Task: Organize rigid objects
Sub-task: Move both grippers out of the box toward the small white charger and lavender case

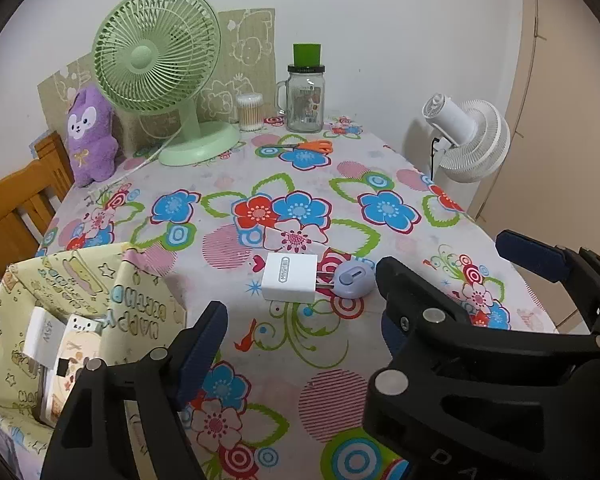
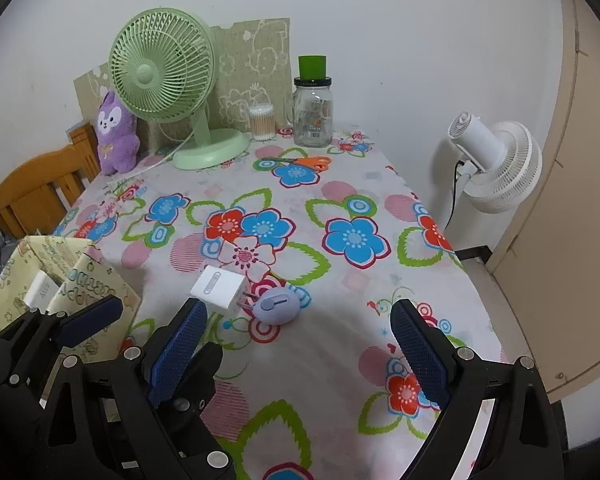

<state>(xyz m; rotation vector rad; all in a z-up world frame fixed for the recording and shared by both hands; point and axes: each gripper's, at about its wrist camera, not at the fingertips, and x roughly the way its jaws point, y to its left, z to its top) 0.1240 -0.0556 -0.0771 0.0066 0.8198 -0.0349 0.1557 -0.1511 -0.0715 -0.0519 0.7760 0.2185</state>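
A white charger plug [image 1: 288, 278] [image 2: 219, 290] lies on the flowered tablecloth, its prongs touching a small lavender oval gadget [image 1: 354, 280] [image 2: 276, 306]. Left of them stands a yellow patterned box [image 1: 148, 300] [image 2: 92, 284] holding another white charger [image 1: 40, 332] and a printed carton. My left gripper [image 1: 300, 320] hovers open just short of the plug, nothing between its fingers; its right finger is mostly hidden behind the right gripper. My right gripper [image 2: 300, 312] [image 1: 452, 260] is open beside it, short of the lavender gadget and holding nothing.
Orange scissors [image 1: 300, 146] lie farther back. Along the wall stand a green desk fan [image 1: 160, 64], a purple plush [image 1: 90, 136], a cotton swab tub [image 1: 249, 112] and a glass jar [image 1: 305, 96]. A wooden chair [image 1: 16, 208] is left of the table, a white fan [image 1: 472, 140] to its right.
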